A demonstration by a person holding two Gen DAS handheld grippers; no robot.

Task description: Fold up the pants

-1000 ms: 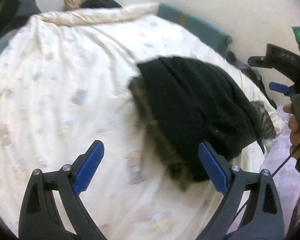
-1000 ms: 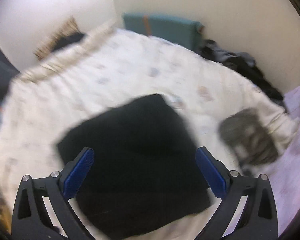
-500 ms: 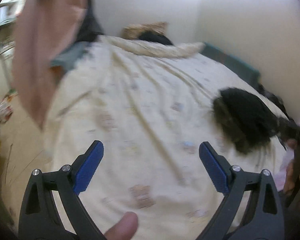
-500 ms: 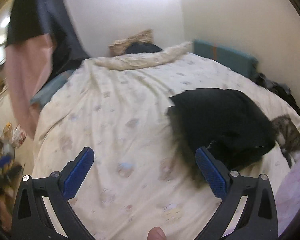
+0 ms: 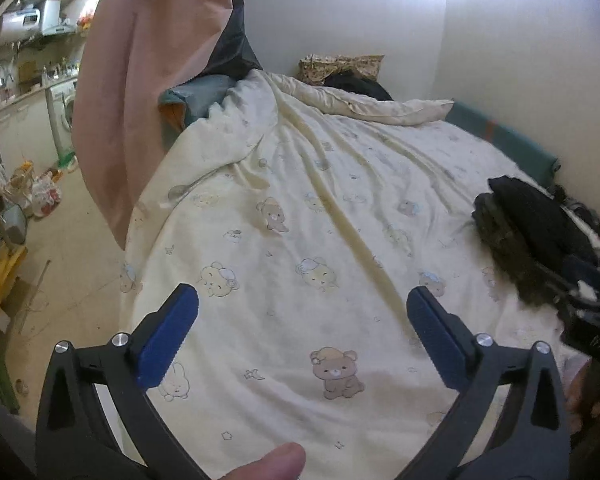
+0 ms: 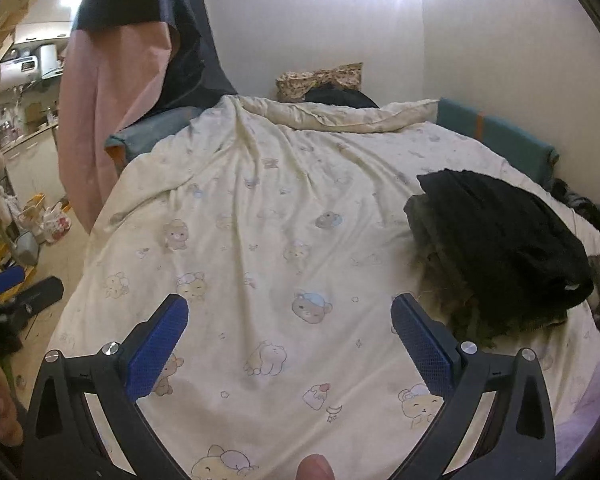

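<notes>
Right of hand-held gripper [image 6: 290, 342]: pants [image 6: 500, 240]

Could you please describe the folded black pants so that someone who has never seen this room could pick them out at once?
Start at the bed, covered by a cream duvet printed with little cartoon bears. Near its right side, toward the teal cushion by the wall, sits a small stack of clothes. The folded black pants lie on top, plain solid black, unlike the mottled grey-green garment poking out beneath.
</notes>
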